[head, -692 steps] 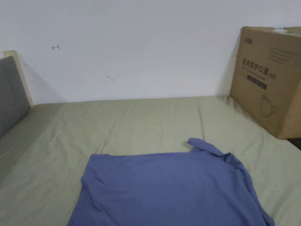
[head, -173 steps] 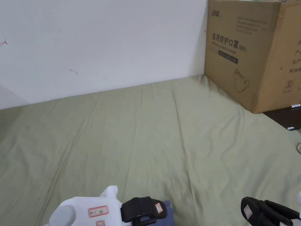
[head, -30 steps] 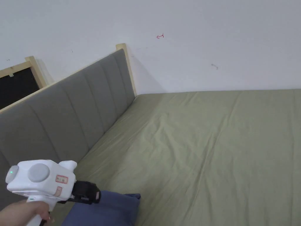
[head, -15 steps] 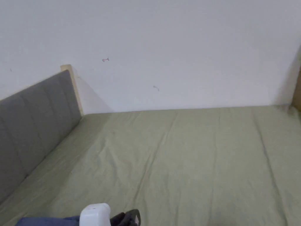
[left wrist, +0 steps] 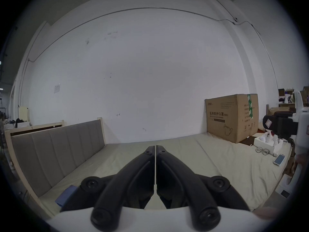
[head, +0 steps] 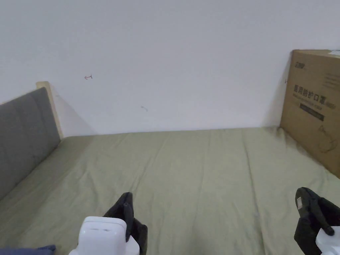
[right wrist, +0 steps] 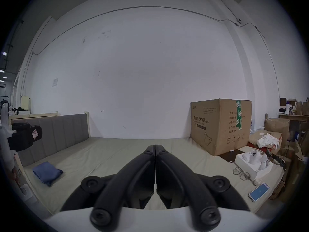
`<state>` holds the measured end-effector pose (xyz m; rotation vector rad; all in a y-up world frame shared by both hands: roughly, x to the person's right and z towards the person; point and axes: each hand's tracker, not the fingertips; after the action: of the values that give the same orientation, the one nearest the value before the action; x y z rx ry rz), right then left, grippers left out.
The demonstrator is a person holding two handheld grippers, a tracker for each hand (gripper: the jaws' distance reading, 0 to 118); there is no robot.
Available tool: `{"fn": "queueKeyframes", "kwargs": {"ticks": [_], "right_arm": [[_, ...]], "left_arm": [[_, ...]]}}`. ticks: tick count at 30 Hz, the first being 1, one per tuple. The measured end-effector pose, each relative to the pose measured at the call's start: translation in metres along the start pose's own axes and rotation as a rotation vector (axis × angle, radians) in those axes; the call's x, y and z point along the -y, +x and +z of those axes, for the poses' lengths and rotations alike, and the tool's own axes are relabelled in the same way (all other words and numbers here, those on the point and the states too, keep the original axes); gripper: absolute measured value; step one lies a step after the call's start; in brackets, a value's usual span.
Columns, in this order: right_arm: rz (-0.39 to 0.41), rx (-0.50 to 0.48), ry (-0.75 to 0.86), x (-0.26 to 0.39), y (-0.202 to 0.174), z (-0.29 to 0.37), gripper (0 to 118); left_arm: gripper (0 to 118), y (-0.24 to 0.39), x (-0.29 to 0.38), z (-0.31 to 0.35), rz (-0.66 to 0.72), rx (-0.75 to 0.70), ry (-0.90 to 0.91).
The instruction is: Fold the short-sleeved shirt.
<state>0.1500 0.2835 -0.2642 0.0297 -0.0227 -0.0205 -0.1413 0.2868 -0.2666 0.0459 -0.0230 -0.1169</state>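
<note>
Shirt: we log it as a small folded blue bundle lying on the green sheet, close to the grey headboard at the left end of the bed. In the left gripper view we see only a blue corner of it, below and left of that gripper's jaws. In the head view a sliver of blue sits at the bottom left edge.

We note the left gripper with its 2 jaws pressed together along their full length, nothing between them, tips raised over the sheet and pointing toward the white wall. In the head view its white body and black jaws rise from the bottom edge, well apart from the shirt.

We note the right gripper likewise pressed together and empty, raised over the middle of the bed. In the head view its black jaws enter at the bottom right.

We see each gripper from the other's camera: the right one at the right edge of the left gripper view, the left one at the left edge of the right gripper view. We cannot tell the jaw state from those side views.

Other items we record: 1 cardboard box standing on the right end of the bed against the wall; 1 white tray, 1 pair of glasses and 1 phone along the right edge.
</note>
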Motion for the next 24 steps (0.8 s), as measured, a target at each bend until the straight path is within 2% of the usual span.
{"fn": "queueKeyframes", "kwargs": {"ticks": [8,9,10,11,12,13,14,15,24], "right_arm": [[0.013,-0.013,-0.022,0.001,-0.003,0.009,0],[0.013,-0.012,-0.025,0.001,-0.004,0.009,5],[0.024,-0.014,-0.015,0.001,-0.004,0.01,20],[0.029,-0.017,-0.014,0.001,-0.004,0.009,64],[0.042,0.009,-0.023,-0.001,-0.005,0.007,101],[0.035,0.03,0.0,0.001,-0.003,0.013,118],[0.021,0.019,0.021,0.0,-0.001,0.012,118],[0.012,0.011,0.02,-0.001,0.0,0.012,118],[0.049,0.039,-0.029,-0.007,-0.004,0.01,118]], "left_arm": [[1,0.008,0.0,0.005,0.082,0.016,-0.023],[1,0.009,0.0,0.006,0.071,0.019,-0.015],[3,0.011,-0.001,0.008,0.051,0.012,0.0],[15,0.01,-0.002,0.01,0.034,-0.005,0.021],[35,0.009,-0.004,0.012,0.031,-0.01,0.04],[64,0.007,-0.006,0.011,0.042,0.0,0.04],[103,0.005,-0.008,0.009,0.052,0.005,0.037],[118,0.004,-0.009,0.009,0.069,0.017,0.034],[118,0.006,-0.003,0.002,0.081,0.021,-0.01]]}}
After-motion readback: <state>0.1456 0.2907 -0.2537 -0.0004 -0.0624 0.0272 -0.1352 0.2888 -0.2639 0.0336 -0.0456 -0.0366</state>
